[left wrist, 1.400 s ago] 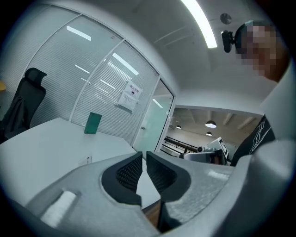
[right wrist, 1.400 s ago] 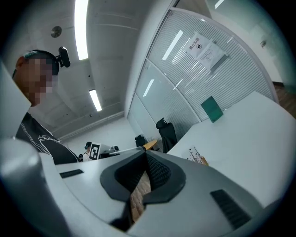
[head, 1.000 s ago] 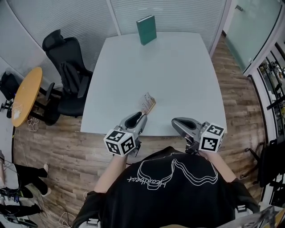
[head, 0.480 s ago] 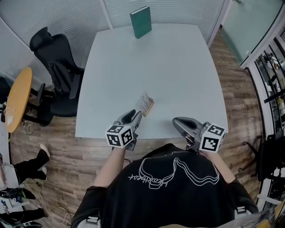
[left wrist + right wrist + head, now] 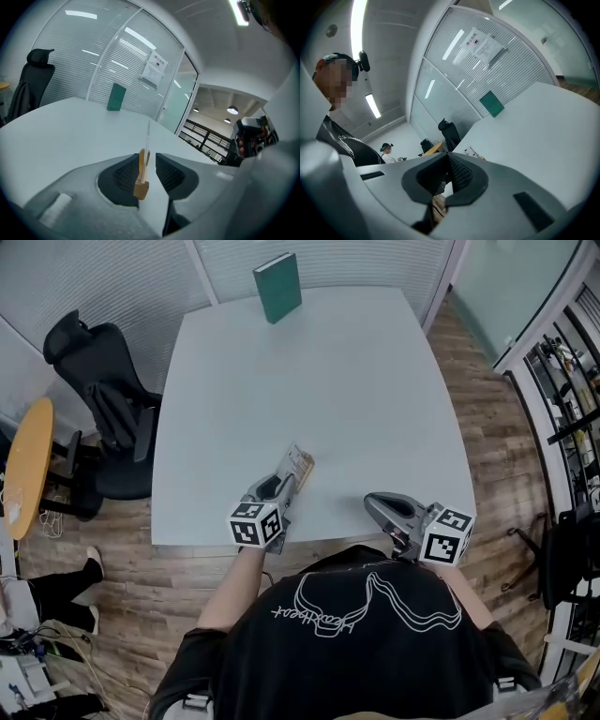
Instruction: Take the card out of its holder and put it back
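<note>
A white card (image 5: 147, 136) stands edge-on in a small wooden holder (image 5: 141, 180), which sits between the jaws of my left gripper (image 5: 145, 158). Those jaws have just been opening: the holder rests beside the left pad (image 5: 123, 176), with a gap to the right pad. In the head view the card (image 5: 298, 465) and my left gripper (image 5: 284, 486) are low over the white table (image 5: 356, 399), near its front edge. My right gripper (image 5: 372, 502) hangs at the front edge to the right; its jaws (image 5: 447, 164) are closed with nothing between them.
A green book (image 5: 277, 287) stands upright at the table's far edge. A black office chair (image 5: 94, 381) and a round yellow table (image 5: 23, 465) stand to the left. A person's legs (image 5: 56, 601) show at lower left.
My left gripper has sunk toward the table with the card and holder at its tips. The right gripper has shifted only slightly. The head view has swung a little.
</note>
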Demonstrator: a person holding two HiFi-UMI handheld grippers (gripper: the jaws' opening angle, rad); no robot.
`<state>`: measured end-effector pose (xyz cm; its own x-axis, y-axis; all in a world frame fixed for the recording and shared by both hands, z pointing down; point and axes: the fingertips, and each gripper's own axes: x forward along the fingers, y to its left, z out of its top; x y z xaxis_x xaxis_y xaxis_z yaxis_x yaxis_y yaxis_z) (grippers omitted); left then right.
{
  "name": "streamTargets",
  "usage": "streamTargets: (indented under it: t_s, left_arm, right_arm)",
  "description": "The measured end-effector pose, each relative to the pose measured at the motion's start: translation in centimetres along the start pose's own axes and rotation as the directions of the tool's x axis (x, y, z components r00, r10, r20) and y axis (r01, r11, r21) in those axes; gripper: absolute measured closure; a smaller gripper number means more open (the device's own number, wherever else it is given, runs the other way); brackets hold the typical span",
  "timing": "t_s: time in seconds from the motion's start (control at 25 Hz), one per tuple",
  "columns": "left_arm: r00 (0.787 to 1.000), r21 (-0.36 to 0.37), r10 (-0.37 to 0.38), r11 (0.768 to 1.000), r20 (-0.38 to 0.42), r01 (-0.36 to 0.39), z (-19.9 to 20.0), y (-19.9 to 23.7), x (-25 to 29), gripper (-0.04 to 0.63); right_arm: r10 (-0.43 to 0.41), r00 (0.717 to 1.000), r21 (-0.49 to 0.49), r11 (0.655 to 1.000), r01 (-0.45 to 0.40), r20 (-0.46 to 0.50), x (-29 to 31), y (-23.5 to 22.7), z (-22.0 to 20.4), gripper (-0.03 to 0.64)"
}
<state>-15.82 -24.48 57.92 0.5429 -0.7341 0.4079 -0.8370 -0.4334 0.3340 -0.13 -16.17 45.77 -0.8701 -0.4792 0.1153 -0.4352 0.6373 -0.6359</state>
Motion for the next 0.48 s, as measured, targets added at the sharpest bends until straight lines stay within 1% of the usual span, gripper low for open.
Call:
streamTargets:
  t_s: [0.12, 0.28, 0.36, 0.48]
  left_arm:
    - [1.000, 0.041, 0.009, 0.999, 0.002, -0.009, -0.1, 0.3, 0.6, 0.495]
    - [1.000, 0.074, 0.022, 0.997, 0.006, -0.022, 0.0, 0.5, 1.1, 0.549]
    - [1.000, 0.080, 0.026, 0.996, 0.004, -0.027, 0.0, 0.3, 1.4, 0.563]
    - [0.999, 0.103, 0.032, 0.994, -0.004, -0.032, -0.1, 0.1, 1.4, 0.566]
  right_arm:
    - [-0.012, 1.000, 0.000, 1.000, 0.012, 0.004, 0.0, -0.1, -0.1, 0.607]
    - [-0.011, 1.000, 0.007, 1.000, 0.011, 0.003, 0.0, 0.0, -0.1, 0.607]
    - [-0.016, 1.000, 0.016, 1.000, 0.016, 0.001, -0.3, -0.4, -0.1, 0.607]
    - [-0.021, 1.000, 0.052, 0.998, 0.021, 0.002, -0.4, -0.7, -0.4, 0.607]
